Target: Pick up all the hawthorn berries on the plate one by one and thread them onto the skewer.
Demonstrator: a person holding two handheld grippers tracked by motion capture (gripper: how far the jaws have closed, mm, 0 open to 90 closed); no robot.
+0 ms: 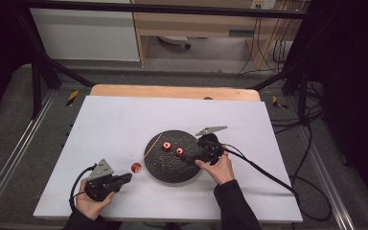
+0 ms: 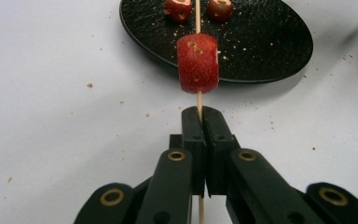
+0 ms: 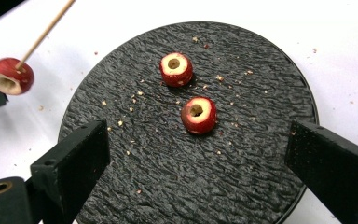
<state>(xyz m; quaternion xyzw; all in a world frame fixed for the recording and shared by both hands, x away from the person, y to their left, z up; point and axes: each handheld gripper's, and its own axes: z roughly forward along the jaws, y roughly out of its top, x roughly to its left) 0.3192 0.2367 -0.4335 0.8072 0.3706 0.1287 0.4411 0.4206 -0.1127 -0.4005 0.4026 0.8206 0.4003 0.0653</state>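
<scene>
My left gripper is shut on a thin wooden skewer, low over the white table at the front left. A red cored fruit piece is threaded on the skewer just beyond the jaw tips. The skewer's tip reaches over the rim of a round black plate. Two more cored red pieces lie on the plate. My right gripper hovers open over the plate's near side, and the nearer piece lies just ahead of its wide jaws.
Crumbs speckle the plate and the white table sheet around it. A black cable trails from the right gripper across the table's right side. A wooden table edge runs along the back.
</scene>
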